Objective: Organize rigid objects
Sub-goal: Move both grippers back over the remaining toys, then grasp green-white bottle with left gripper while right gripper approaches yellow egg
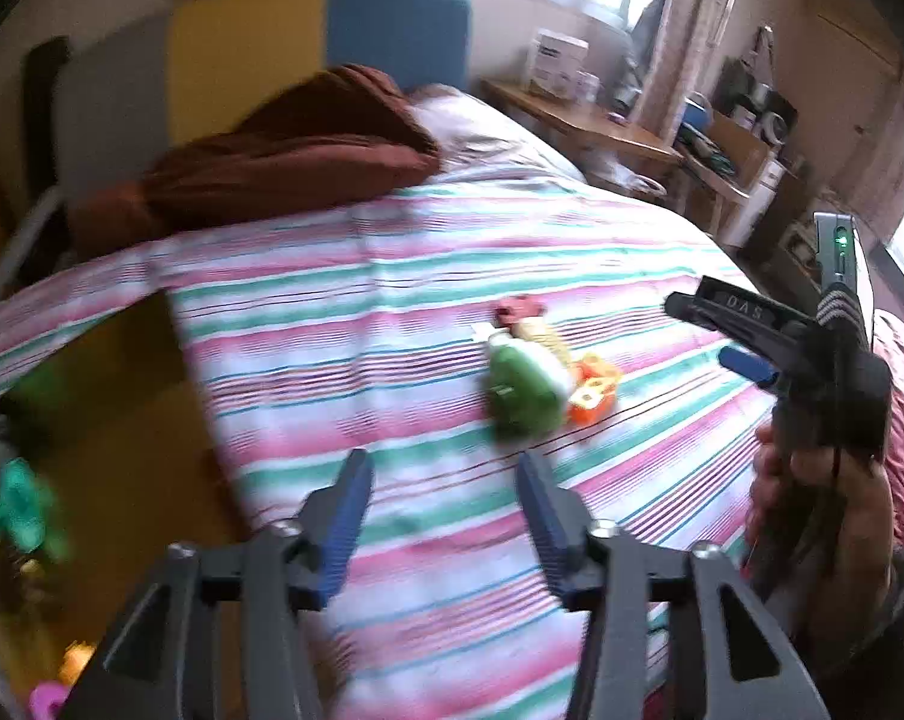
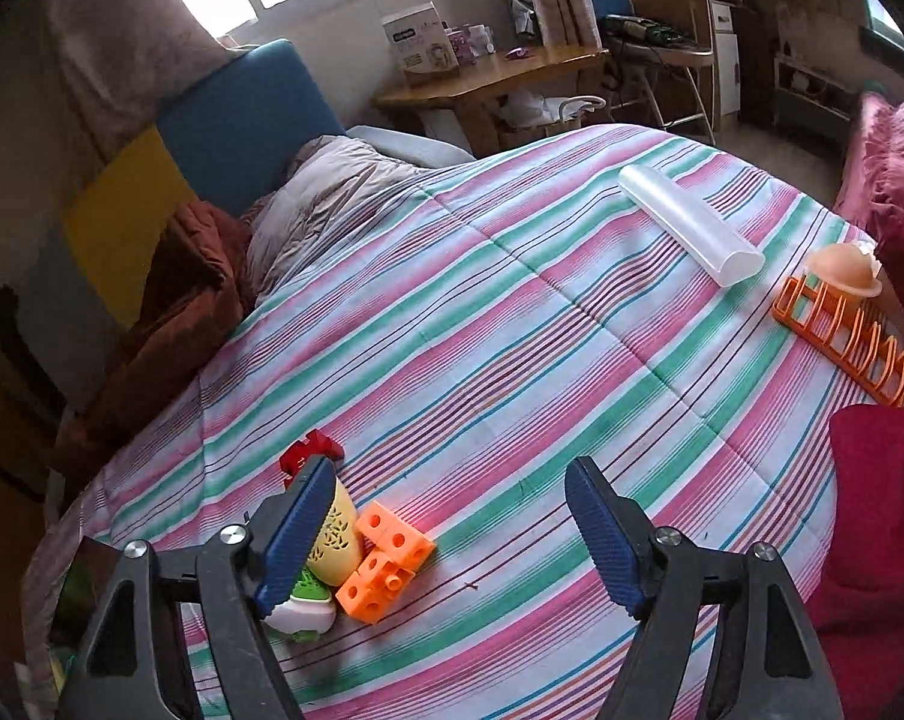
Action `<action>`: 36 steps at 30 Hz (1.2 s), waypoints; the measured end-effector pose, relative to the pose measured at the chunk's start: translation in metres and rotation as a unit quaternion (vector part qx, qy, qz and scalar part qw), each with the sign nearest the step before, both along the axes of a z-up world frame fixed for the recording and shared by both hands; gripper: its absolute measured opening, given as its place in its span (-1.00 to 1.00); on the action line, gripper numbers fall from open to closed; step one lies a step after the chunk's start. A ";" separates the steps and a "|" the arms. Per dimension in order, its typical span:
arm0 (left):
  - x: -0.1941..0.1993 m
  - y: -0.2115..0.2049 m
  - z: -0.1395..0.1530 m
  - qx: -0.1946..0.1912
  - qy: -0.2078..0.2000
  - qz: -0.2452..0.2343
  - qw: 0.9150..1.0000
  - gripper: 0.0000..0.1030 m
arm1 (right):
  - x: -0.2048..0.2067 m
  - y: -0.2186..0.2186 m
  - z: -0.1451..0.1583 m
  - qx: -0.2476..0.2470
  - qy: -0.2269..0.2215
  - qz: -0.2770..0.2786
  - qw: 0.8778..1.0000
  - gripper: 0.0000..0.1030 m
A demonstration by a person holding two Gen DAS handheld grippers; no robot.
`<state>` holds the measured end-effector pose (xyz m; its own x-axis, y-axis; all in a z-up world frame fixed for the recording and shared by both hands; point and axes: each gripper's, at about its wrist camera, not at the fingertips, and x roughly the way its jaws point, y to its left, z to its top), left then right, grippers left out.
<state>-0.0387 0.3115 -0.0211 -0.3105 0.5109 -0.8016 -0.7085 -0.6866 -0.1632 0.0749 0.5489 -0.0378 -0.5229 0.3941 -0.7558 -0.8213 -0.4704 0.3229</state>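
Observation:
A small heap of toys lies on the striped bedspread [image 1: 392, 276]: a green and white piece [image 1: 526, 387], orange blocks [image 1: 592, 390], a yellow perforated piece [image 2: 335, 534] and a red piece [image 1: 517, 309]. My left gripper [image 1: 446, 474] is open and empty, just short of the heap. My right gripper [image 2: 446, 480] is open and empty above the bed; its left finger overlaps the heap in its view. It also shows in the left wrist view [image 1: 709, 330]. The orange blocks [image 2: 386, 564] sit just right of that finger.
A cardboard box [image 1: 122, 420] holding several toys sits at the left. A clear tube case [image 2: 688, 225], an orange rack [image 2: 841, 342] and a peach cap [image 2: 844, 270] lie at the bed's far right. A brown blanket [image 1: 284, 144] and a wooden desk [image 2: 487, 78] are beyond.

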 end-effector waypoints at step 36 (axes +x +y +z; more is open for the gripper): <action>0.030 0.017 -0.073 -0.014 -0.034 -0.070 0.997 0.04 | -0.026 -0.019 -0.010 -0.005 -0.020 0.091 0.996 0.51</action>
<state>-0.0085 0.3288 -0.0944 -0.1828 0.5224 -0.8329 -0.7858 -0.5867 -0.1955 0.0488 0.5304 -0.0481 -0.5539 0.2884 -0.7811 -0.7357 -0.6088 0.2969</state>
